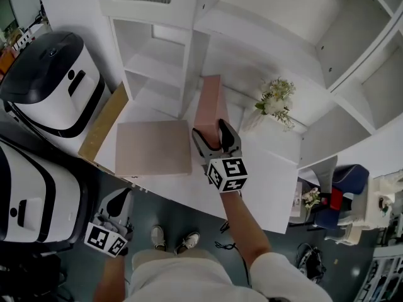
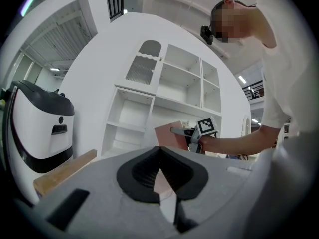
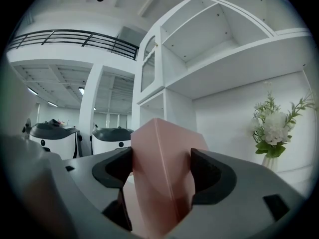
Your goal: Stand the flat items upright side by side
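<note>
My right gripper [image 1: 212,136] is shut on a pink flat box [image 1: 208,99] and holds it upright on its edge over the white table [image 1: 264,187], in front of the shelf unit. In the right gripper view the box [image 3: 167,148] fills the gap between both pads [image 3: 113,169]. A second pink flat item [image 1: 153,148] lies flat on the table to its left. My left gripper [image 1: 117,207] hangs low beside the table's near left edge, shut and empty. Its own view shows its jaws [image 2: 159,156] closed, and beyond them the held box [image 2: 167,135].
A wooden board [image 1: 104,121] lies along the table's left edge. A vase of white flowers [image 1: 275,99] stands at the back right. The white shelf unit [image 1: 157,61] rises behind the table. Two white and black machines [image 1: 53,80] stand at the left.
</note>
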Demonstrator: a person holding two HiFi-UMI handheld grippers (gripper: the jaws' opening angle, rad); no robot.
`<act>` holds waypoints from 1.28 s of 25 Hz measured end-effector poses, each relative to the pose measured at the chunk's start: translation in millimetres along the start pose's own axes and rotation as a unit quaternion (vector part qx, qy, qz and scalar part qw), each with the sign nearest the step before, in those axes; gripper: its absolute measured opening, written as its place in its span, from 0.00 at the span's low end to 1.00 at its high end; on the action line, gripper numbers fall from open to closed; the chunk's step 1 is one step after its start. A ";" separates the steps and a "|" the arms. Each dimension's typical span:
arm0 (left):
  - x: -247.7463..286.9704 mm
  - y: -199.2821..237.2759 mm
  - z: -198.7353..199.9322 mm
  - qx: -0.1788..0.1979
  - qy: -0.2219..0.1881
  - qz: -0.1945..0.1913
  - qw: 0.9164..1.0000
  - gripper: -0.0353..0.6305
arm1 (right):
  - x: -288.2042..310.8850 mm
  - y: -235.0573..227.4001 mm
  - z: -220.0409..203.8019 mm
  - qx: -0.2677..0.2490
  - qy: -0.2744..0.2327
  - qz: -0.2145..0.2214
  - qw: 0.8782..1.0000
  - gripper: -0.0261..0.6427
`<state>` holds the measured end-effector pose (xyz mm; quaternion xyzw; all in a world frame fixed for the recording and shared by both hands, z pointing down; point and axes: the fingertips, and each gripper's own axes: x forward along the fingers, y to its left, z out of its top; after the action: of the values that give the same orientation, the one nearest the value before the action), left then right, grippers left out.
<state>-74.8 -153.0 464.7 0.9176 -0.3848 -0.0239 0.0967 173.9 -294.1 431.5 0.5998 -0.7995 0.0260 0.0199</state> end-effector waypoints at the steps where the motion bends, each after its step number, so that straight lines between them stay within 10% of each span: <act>1: -0.6 -2.3 -3.1 0.001 0.004 0.000 1.000 0.07 | 4.8 -1.9 1.2 0.002 -0.003 -0.001 1.000 0.59; 16: 29.1 -35.8 -8.5 0.001 0.013 -0.055 0.998 0.07 | 71.9 -10.9 13.1 0.030 -0.046 -0.004 0.998 0.58; 32: -2.6 -3.2 -21.2 0.009 0.055 -0.006 0.998 0.07 | 126.4 -44.1 2.0 0.063 -0.072 -0.020 0.995 0.58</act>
<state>-71.9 -145.6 484.8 0.9208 -0.3732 0.0295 0.1098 180.8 -427.6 438.3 0.6158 -0.7836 0.0329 -0.0748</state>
